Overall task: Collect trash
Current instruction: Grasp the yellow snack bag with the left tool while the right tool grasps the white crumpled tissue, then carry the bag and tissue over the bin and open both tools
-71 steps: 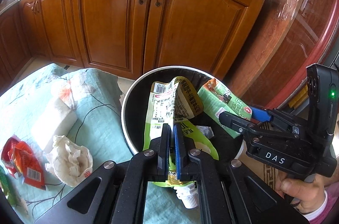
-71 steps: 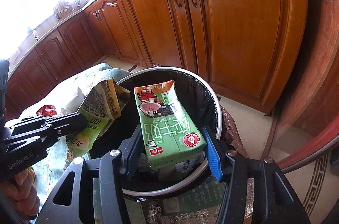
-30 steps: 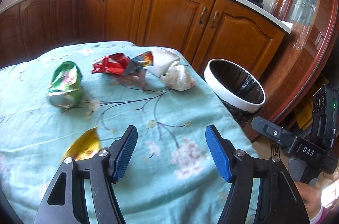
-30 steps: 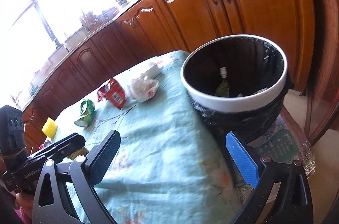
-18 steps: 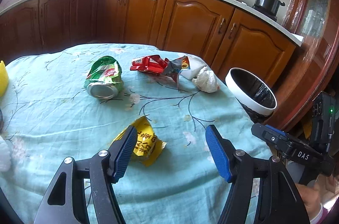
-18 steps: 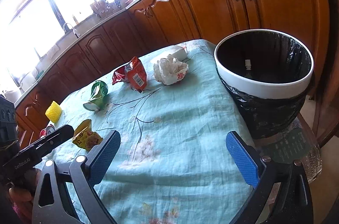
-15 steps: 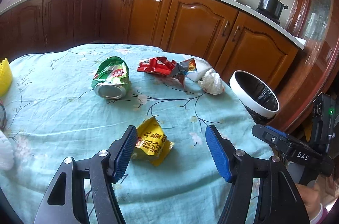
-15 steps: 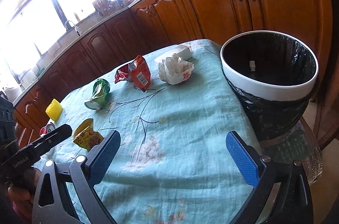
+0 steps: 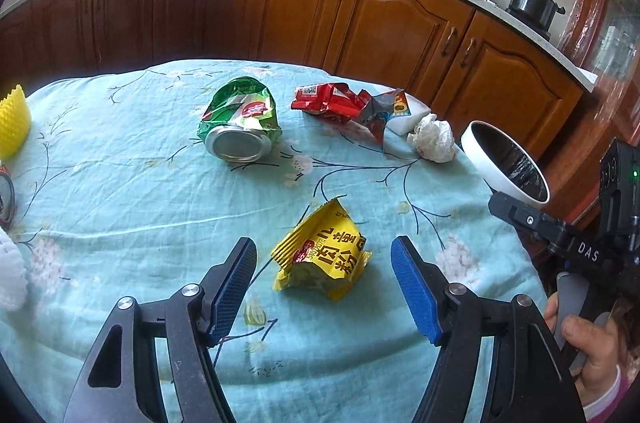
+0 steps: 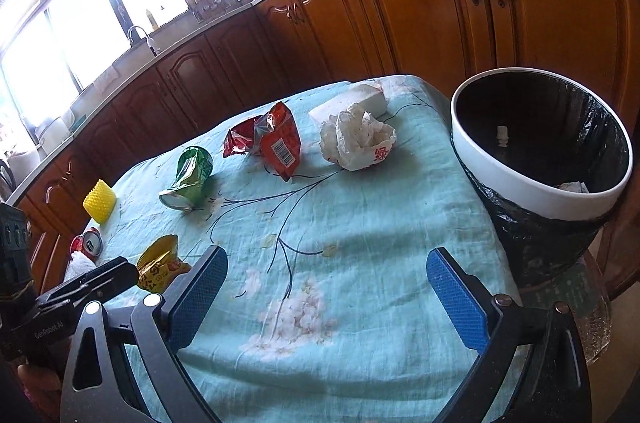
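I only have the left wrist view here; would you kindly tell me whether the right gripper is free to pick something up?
Observer: Yes. The right gripper is open, with only the tablecloth between its fingers.
Operator: Thank you. Is there anything inside the bin?
Observer: Yes, the bin holds some trash: a white cap and a pale scrap show against its black liner.
Operator: And what is the sliver at my far left edge, below the yellow thing?
Observer: It is a red can, lying on its side near the yellow ribbed object.
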The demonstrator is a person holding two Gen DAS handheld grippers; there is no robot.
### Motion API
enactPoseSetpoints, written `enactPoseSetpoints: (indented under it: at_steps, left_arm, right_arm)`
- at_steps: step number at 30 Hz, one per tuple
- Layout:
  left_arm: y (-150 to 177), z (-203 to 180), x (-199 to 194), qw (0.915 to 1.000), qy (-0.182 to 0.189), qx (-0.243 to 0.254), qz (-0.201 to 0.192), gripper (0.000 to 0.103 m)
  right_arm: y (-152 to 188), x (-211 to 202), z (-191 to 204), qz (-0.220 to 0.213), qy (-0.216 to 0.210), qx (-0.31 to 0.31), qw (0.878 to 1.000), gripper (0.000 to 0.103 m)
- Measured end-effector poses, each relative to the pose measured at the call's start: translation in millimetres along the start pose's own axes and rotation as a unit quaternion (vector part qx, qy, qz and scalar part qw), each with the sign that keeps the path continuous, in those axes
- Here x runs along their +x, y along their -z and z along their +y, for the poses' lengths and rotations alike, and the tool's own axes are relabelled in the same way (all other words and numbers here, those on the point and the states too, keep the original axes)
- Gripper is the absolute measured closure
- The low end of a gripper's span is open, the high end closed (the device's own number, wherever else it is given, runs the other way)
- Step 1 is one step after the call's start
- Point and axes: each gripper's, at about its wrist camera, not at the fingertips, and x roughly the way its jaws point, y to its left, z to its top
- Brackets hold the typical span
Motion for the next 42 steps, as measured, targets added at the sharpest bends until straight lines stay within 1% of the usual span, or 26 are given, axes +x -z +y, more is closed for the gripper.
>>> enactPoseSetpoints:
  at_steps: [3,7,8,9,11,13,15,17,18,20,23,26,29,34,42]
  left_arm:
    - [-0.3,-3.1,12.8,0.9999,-0.003,0.008,0.011,0.034]
    - [-1.5,-4.0,33.9,0.9995,-0.013,0.009,0.026,0.036]
    - [-2.7,-3.3,40.2,0.9994,-0.008,0.004,0.034,0.042]
    - [-4.1,-3.6,46.4,0.9992,-0.002,0.001,0.041,0.054]
    - [-6.4,-5.1,58.6,0.9984,0.007,0.000,0.056,0.068]
    - [-10.1,-6.1,65.8,0.9983,0.015,-0.004,0.056,0.071]
    - [-14.4,-9.0,70.1,0.9983,0.022,-0.002,0.054,0.075]
    - [-16.8,-12.0,73.7,0.9982,0.028,-0.002,0.053,0.077]
    - [-18.4,-13.5,75.1,0.9981,0.032,-0.001,0.053,0.078]
    - [-19.6,-16.4,76.3,0.9980,0.036,0.001,0.051,0.078]
    - [-21.1,-20.9,75.8,0.9980,0.042,0.005,0.048,0.079]
    - [-22.6,-26.0,75.2,0.9979,0.045,0.009,0.046,0.079]
    - [-24.5,-32.1,75.2,0.9976,0.051,0.015,0.044,0.079]
    - [-25.1,-45.4,74.8,0.9967,0.062,0.028,0.045,0.079]
    - [-26.5,-78.6,85.2,0.9930,0.090,0.052,0.056,0.079]
  right_arm:
    - [-10.6,8.8,-1.3,0.001,0.002,0.000,1.000,0.002]
    - [-28.4,25.4,-3.3,0.000,0.021,-0.015,1.000,0.003]
    - [-32.9,30.7,-4.4,0.002,0.026,-0.017,1.000,0.003]
    - [-36.8,35.8,-5.9,0.004,0.028,-0.019,0.999,0.004]
    - [-45.3,47.4,-7.7,0.008,0.031,-0.023,0.999,0.008]
    - [-51.8,59.3,-8.6,0.015,0.036,-0.030,0.999,0.013]
    - [-56.6,71.5,-9.5,0.022,0.045,-0.036,0.998,0.020]
    - [-60.1,84.3,-12.5,0.034,0.048,-0.036,0.998,0.037]
    - [-60.9,89.3,-13.8,0.040,0.048,-0.035,0.997,0.042]
    - [-61.8,96.5,-16.2,0.049,0.052,-0.036,0.997,0.067]
    - [-61.1,91.5,-16.2,0.040,0.049,-0.040,0.997,0.076]
    - [-57.6,78.3,-18.3,0.030,0.047,-0.035,0.998,0.080]
    - [-50.7,60.1,-22.1,0.022,0.037,-0.021,0.999,0.080]
    - [-28.9,25.3,-30.4,0.010,0.028,-0.004,1.000,0.080]
    - [-2.2,-26.1,-53.8,-0.014,0.040,0.030,0.999,0.080]
